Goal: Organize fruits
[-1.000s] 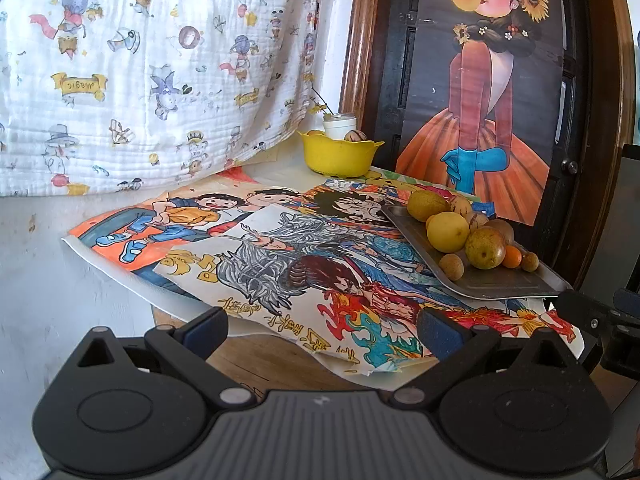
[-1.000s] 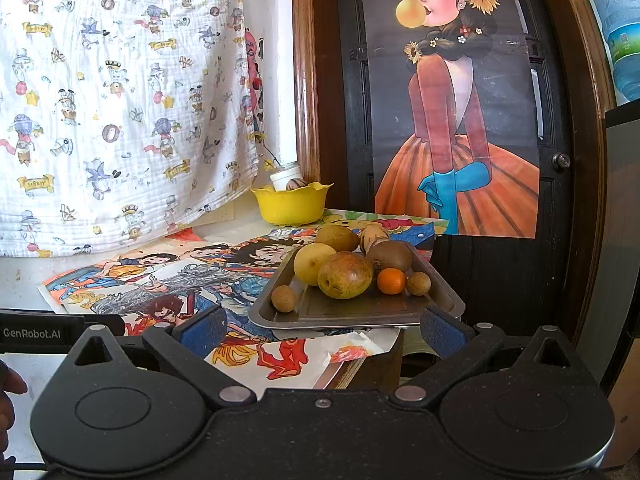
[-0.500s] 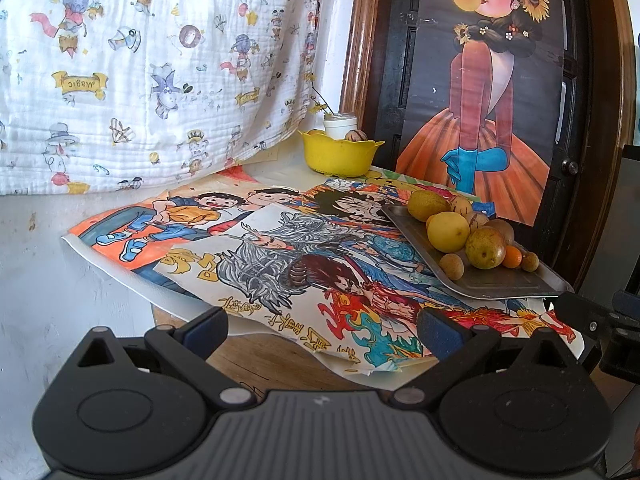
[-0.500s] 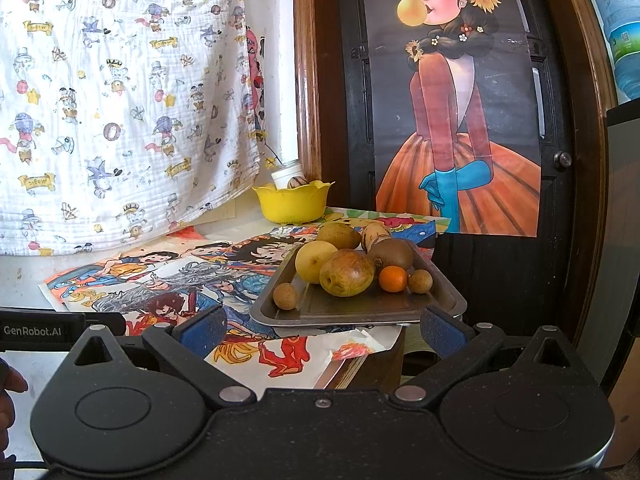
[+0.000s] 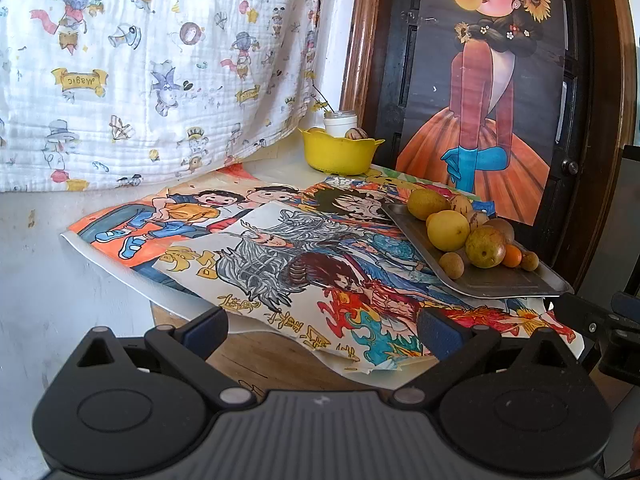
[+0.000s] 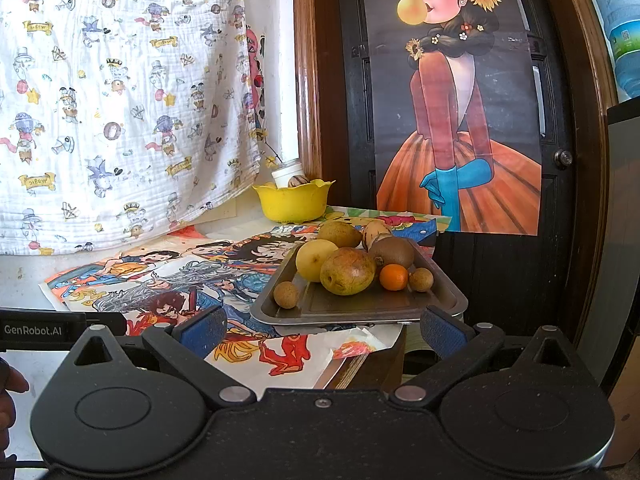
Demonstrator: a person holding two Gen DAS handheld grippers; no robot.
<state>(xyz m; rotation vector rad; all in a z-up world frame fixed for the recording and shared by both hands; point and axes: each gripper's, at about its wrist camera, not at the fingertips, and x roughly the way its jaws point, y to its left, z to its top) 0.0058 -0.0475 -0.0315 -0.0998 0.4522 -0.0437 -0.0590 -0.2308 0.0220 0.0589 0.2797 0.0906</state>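
A metal tray [image 6: 360, 308] at the table's right end holds several fruits: a yellow lemon [image 6: 314, 258], a greenish-brown pear [image 6: 347, 271], a kiwi [image 6: 394, 252], a small orange [image 6: 393, 277] and small brown round fruits [image 6: 286, 294]. The tray also shows in the left wrist view [image 5: 500, 280]. A yellow bowl [image 5: 340, 154] stands at the back, with a fruit and a white jar in it. My right gripper [image 6: 320, 328] is open and empty, just before the tray's near edge. My left gripper [image 5: 322, 326] is open and empty over the table's front edge, left of the tray.
Colourful cartoon posters [image 5: 280, 248] cover the tabletop. A patterned white cloth [image 5: 140, 60] hangs behind. A dark door with a painted girl poster [image 6: 452, 120] stands behind the tray. The right gripper's body shows at the right edge of the left wrist view [image 5: 612, 328].
The right gripper has crept slightly closer to the tray. The left gripper has barely moved. Both stay open.
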